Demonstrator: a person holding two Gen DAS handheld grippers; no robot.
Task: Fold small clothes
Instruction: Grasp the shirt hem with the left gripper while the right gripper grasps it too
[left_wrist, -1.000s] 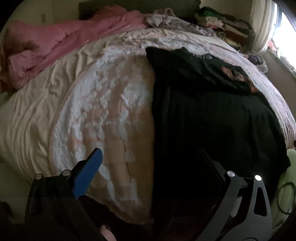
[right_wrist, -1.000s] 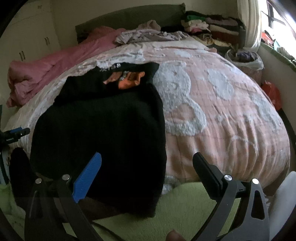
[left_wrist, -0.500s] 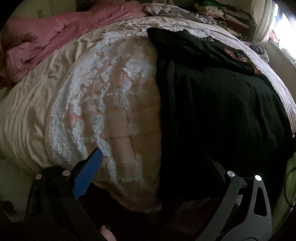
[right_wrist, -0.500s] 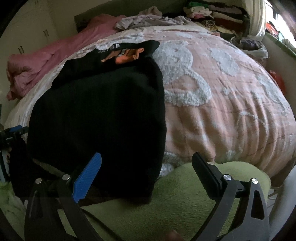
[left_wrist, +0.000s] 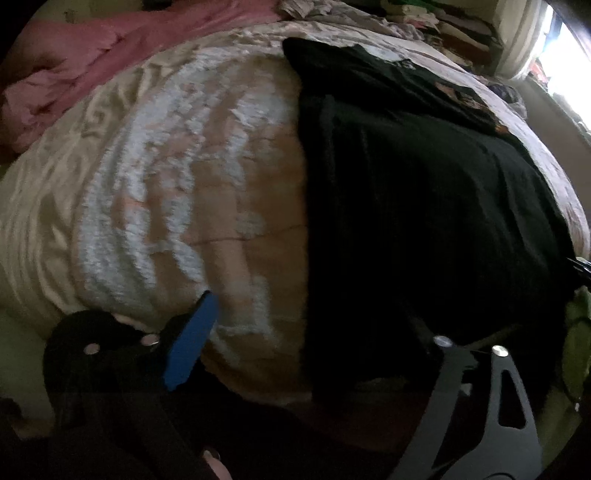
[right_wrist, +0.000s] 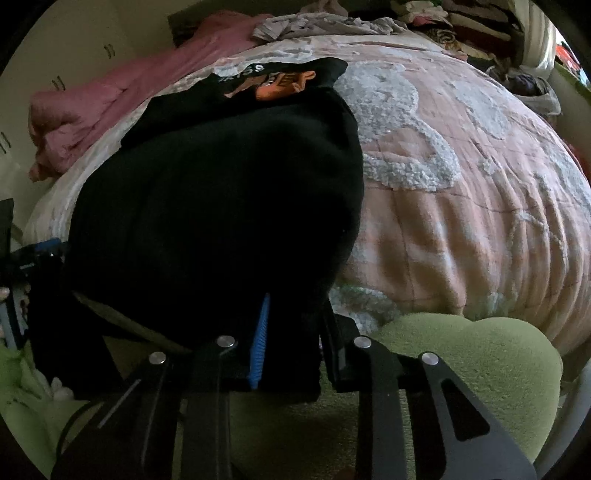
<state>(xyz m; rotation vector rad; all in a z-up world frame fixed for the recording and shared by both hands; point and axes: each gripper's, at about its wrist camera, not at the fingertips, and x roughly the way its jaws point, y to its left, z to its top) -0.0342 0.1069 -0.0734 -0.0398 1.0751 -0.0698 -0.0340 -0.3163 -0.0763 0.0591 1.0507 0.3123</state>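
the right tool pinches the near hem of the black garment on the bed, probably to lift it for folding; the left tool is spread wide at the other corner.

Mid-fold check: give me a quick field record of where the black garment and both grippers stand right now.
garment: black garment spread on the pink quilt, near edge hanging over the bed's front
print: orange graphic at the far end, partly folded over
right gripper: right gripper shut on the garment's near hem
left gripper: left gripper open, jaws wide, at the garment's left near edge, not gripping
nearby: green blanket below the hem; pink duvet far left
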